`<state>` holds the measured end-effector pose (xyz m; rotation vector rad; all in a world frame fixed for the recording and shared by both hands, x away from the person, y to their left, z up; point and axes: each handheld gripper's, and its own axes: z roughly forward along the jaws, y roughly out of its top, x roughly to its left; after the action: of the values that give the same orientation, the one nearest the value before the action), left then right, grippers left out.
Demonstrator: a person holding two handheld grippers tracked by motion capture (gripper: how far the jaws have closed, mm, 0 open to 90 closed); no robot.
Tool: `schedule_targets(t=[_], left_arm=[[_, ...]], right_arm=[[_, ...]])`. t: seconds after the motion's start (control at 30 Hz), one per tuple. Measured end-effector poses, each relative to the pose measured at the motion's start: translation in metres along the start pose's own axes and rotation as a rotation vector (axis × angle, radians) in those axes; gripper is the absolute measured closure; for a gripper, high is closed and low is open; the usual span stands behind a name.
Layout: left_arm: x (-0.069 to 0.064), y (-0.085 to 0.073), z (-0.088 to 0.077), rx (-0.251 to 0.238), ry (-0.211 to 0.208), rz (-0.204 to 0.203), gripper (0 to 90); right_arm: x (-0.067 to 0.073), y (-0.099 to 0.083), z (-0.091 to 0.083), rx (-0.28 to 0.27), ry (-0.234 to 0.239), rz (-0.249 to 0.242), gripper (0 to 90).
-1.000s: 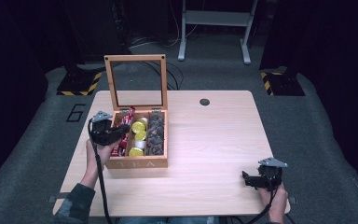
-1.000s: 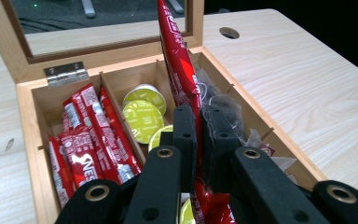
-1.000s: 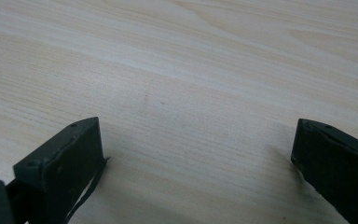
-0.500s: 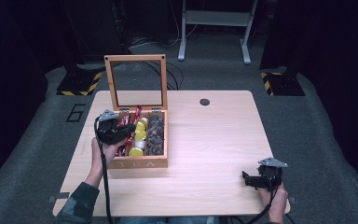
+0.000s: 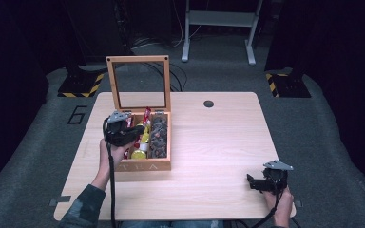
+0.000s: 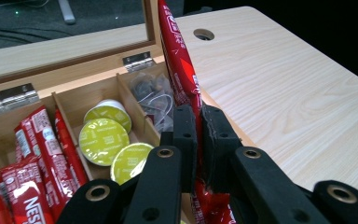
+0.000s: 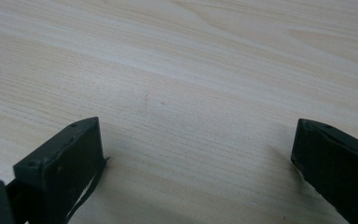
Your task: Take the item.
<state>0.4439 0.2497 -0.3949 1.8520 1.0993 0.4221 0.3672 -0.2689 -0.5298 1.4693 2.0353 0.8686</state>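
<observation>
Since a second ago the left gripper (image 5: 132, 134) has been carried a little way from the left edge of the open wooden compartment box with a glass-paned lid (image 5: 145, 165) toward its middle, above the compartments. A long red foil coffee stick sachet (image 6: 179, 70) is clamped in it. The sachet is seen standing upright from the jaws in the left gripper view, clear of the other red sachets (image 6: 32, 158) lying in the left compartment. From this it is judged that one stick has been picked out of the box and is on its way out, probably to the bare tabletop at the right, though where it will be put cannot be told.

The left gripper's jaws are closed tightly, the pads pressed on either side of the sachet's lower part. Round green-lidded coffee capsules (image 6: 103, 140) fill the middle compartment, and clear-wrapped dark items (image 6: 151, 95) the right one. The box stands near the left edge of the light wooden table (image 5: 218, 142), its lid raised toward the far edge.

The right gripper (image 5: 254, 183) is rested near the table's near right corner. Its jaws are spread wide and hold nothing, with bare wood between them
</observation>
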Motion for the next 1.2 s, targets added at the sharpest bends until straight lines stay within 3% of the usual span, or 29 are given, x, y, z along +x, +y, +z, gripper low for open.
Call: schedule_targets(t=[0.6, 1.2], left_arm=[[-0.018, 0.009, 0.014, 0.013, -0.025, 0.047, 84.6], [-0.04, 0.015, 0.032, 0.012, -0.066, 0.066, 84.5]], right_arm=[[0.0, 0.0, 0.0, 0.001, 0.0, 0.0, 1.5], [0.0, 0.0, 0.0, 0.002, 0.001, 0.001, 1.5]])
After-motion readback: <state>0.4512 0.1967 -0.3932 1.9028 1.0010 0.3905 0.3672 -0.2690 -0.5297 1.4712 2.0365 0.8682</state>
